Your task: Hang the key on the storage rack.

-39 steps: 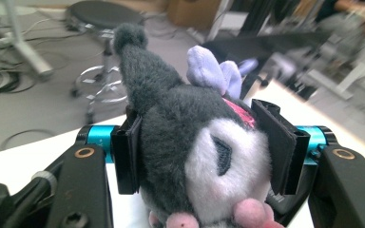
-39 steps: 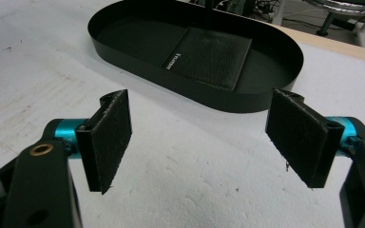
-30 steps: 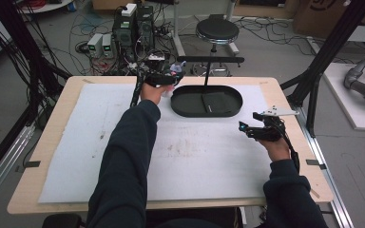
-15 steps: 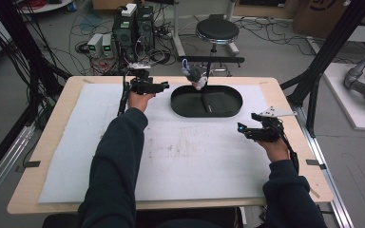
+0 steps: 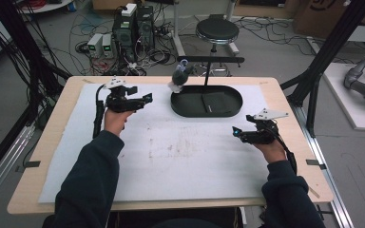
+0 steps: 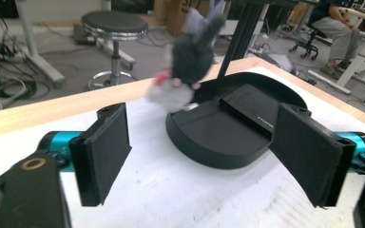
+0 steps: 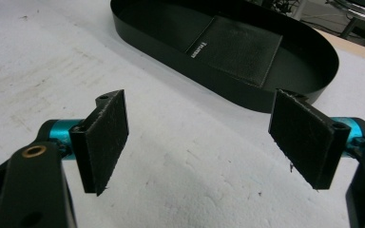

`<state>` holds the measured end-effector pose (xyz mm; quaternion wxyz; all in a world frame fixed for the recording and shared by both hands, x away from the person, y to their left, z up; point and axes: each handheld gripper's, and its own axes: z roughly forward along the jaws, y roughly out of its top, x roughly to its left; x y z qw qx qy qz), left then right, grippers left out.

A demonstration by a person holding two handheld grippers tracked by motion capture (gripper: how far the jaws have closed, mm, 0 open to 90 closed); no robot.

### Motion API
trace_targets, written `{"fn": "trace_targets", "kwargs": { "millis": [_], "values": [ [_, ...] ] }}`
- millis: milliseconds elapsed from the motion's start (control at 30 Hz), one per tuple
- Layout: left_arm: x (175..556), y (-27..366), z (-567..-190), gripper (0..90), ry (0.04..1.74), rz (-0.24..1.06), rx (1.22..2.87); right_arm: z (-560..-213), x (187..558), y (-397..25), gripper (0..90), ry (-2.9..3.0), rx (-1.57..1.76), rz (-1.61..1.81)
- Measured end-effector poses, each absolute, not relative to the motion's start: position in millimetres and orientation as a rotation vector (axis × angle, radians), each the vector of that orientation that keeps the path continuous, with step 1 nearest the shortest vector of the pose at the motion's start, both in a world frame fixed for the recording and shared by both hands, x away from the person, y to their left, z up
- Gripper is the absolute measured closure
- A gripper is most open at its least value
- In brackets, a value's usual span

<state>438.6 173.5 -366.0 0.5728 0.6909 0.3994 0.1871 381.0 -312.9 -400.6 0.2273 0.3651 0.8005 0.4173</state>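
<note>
Black oval tray (image 5: 228,110) at the worktop's (image 5: 285,95) twelve o'clock, on the white mat (image 5: 171,156), holding a flat black wallet (image 5: 216,101). Grey plush toy (image 5: 179,78) blurred at the tray's nine o'clock rim, whether touching it cannot be told. Left gripper (image 5: 140,100) at ten o'clock, fingers (image 6: 102,152) released, spread wide, grasping nothing. Right gripper (image 5: 240,134) at three o'clock, fingers (image 7: 105,137) likewise released, wide apart over bare mat.

Fuzzy grey plush toy (image 6: 190,52) above a matt black plastic tray (image 6: 228,137); wooden table (image 5: 285,102).
</note>
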Motion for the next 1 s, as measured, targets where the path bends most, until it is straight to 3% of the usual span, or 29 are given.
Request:
{"fn": "trace_targets", "kwargs": {
  "millis": [533, 1000],
  "values": [
    [374.4, 222.4, -383.0, 19.9, 0.898, 0.602, 1.607, -401.7, 373.0, -317.0, 21.3, 2.189, 1.033, 1.153],
    [357.3, 237.0, -399.7, 20.3, 0.926, 0.629, 1.593, -400.1, 367.8, -315.9, 21.3, 2.183, 1.013, 1.121]
  ]
}}
